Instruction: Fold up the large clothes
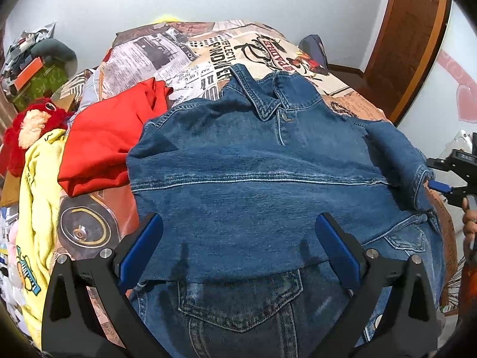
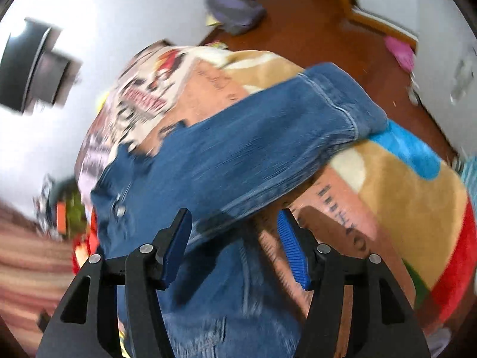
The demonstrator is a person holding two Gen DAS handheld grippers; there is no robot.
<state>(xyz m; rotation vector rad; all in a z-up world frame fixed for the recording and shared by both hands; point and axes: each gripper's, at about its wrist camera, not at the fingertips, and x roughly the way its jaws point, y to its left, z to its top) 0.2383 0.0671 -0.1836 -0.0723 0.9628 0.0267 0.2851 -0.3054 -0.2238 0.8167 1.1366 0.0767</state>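
A blue denim jacket (image 1: 253,161) lies spread on a bed, collar at the far end, its left side folded across the body. My left gripper (image 1: 238,226) is open and empty just above the folded denim. The jacket's right sleeve (image 2: 268,137) stretches out over the bedspread toward the bed's edge. My right gripper (image 2: 235,223) is open and empty, hovering over the near part of that sleeve; it also shows in the left wrist view (image 1: 441,186) beside the sleeve cuff (image 1: 420,179). The right wrist view is motion-blurred.
A printed bedspread (image 1: 193,56) covers the bed. A red garment (image 1: 110,143), a yellow garment (image 1: 38,185) and a red plush toy (image 1: 32,119) lie left of the jacket. A wooden floor (image 2: 313,29) and a grey bag (image 2: 235,9) are beyond the bed.
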